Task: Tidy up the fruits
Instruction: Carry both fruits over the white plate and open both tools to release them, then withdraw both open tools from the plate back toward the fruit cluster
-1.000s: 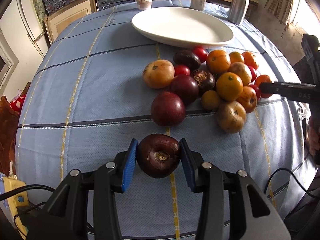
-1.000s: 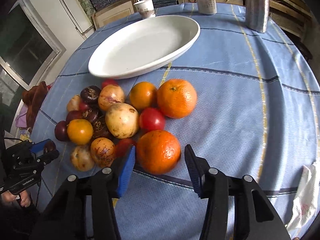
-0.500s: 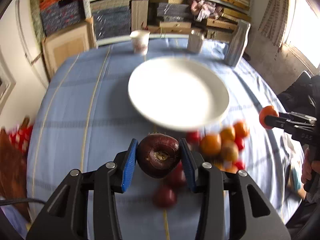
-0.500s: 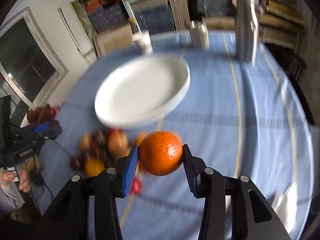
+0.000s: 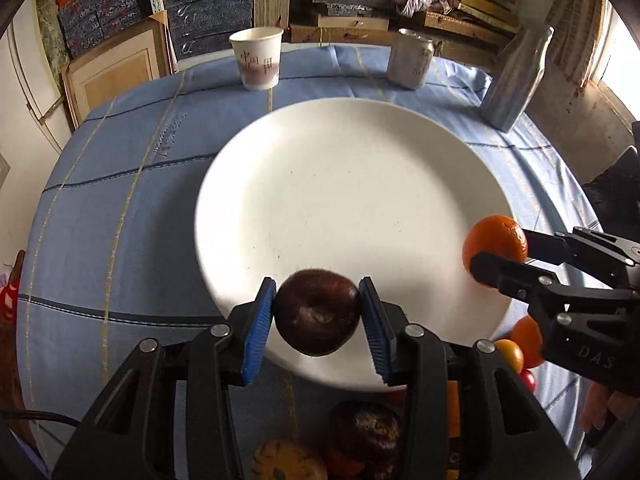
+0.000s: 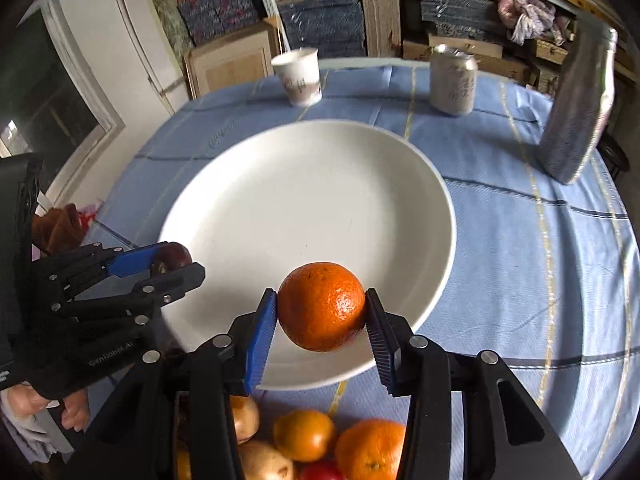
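My left gripper [image 5: 317, 314] is shut on a dark purple fruit [image 5: 316, 312] and holds it over the near rim of the big white plate [image 5: 344, 184]. My right gripper [image 6: 322, 314] is shut on an orange [image 6: 322, 306], also above the plate's [image 6: 304, 208] near edge. Seen from the left wrist, the right gripper [image 5: 496, 254] and its orange [image 5: 494, 242] hang at the plate's right rim. From the right wrist, the left gripper [image 6: 176, 264] with the purple fruit [image 6: 172, 258] shows at the plate's left rim. The plate holds nothing.
Loose fruits lie on the blue cloth just before the plate: oranges [image 6: 370, 450], a pale brown fruit [image 6: 264, 462], a tomato [image 6: 320, 472]. A paper cup [image 5: 258, 58], a can [image 5: 410, 58] and a bottle [image 5: 516, 80] stand behind the plate. Shelves fill the background.
Both grippers moved forward from the fruit pile to the plate. The right gripper closed on the orange and lifted it; the left kept the purple fruit throughout.
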Tool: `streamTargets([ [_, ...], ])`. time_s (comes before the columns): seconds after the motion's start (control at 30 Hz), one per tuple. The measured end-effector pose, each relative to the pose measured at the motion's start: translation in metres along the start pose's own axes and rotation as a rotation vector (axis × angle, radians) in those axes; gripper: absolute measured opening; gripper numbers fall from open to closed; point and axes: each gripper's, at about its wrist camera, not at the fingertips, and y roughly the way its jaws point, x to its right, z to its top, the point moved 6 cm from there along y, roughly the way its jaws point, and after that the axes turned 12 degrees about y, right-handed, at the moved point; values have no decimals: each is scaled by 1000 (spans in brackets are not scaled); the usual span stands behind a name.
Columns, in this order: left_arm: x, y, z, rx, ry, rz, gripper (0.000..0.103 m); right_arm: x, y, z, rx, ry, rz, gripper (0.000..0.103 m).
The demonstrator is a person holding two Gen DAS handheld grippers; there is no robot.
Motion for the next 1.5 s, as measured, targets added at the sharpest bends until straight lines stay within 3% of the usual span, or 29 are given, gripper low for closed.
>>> streamTargets([
  [0.07, 0, 5, -1, -1, 4, 3, 51, 0, 4, -3, -16, -3, -7, 46],
  [0.13, -1, 4, 0, 7, 1, 17, 65, 2, 4, -1, 0, 9, -5, 53],
  [0.27, -6, -8, 4, 28, -17, 35, 66, 5, -20, 8, 61, 31, 18, 57],
  [0.37, -18, -35, 0, 55, -56, 61, 66, 7, -63, 13, 145, 40, 53, 58],
  [0.43, -26, -60, -11, 70, -90, 76, 67, 11, -103, 7, 228, 28, 59, 68],
  [0.5, -32, -84, -31, 74, -124, 108, 75, 17, -122, -4, 268, 32, 66, 84],
  [0.6, -29, -108, -73, 41, -153, 154, 76, 30, -131, -41, 237, 63, 96, 84],
  [0.67, -23, -117, -104, 2, -166, 166, 76, 41, -128, -73, 172, 107, 116, 84],
  [0.73, -13, -123, -129, -22, -173, 157, 76, 47, -131, -103, 116, 142, 130, 84],
  [0.83, 3, -125, -151, -17, -138, 117, 76, 54, -148, -132, 109, 152, 91, 84],
  [1.0, 18, -111, -156, -8, 6, 68, 76, 57, -160, -157, 118, 263, 40, 84],
  [1.1, 19, -101, -158, -9, 8, 19, 76, 46, -160, -162, 96, 282, 48, 84],
  [1.27, 24, -90, -158, 5, 18, -19, 76, 20, -166, -163, 101, 166, -25, 85],
  [1.5, 12, -75, -163, -4, -54, -46, 71, 11, -163, -161, 70, 119, -32, 87],
])
